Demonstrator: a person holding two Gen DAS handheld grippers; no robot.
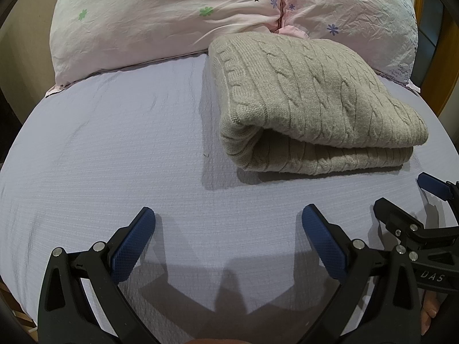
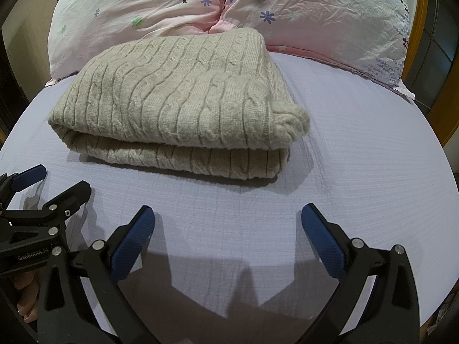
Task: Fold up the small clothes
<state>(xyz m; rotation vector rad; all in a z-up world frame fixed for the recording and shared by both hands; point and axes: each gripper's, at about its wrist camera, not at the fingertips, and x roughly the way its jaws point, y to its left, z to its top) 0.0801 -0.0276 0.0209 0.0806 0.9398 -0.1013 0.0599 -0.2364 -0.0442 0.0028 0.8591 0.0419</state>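
Observation:
A beige cable-knit sweater (image 1: 309,100) lies folded in layers on the lavender bed sheet (image 1: 114,149), its far edge against the pillows. It also shows in the right wrist view (image 2: 178,100). My left gripper (image 1: 228,220) is open and empty, low over the sheet, in front and left of the sweater. My right gripper (image 2: 228,220) is open and empty, just in front of the sweater's near fold. Each gripper shows at the edge of the other's view: the right one (image 1: 407,197), the left one (image 2: 57,183).
Two pink floral pillows (image 1: 160,20) (image 2: 315,14) lie along the head of the bed behind the sweater. A wooden frame (image 2: 436,66) stands at the right edge. The bed sheet (image 2: 358,157) stretches to the right of the sweater.

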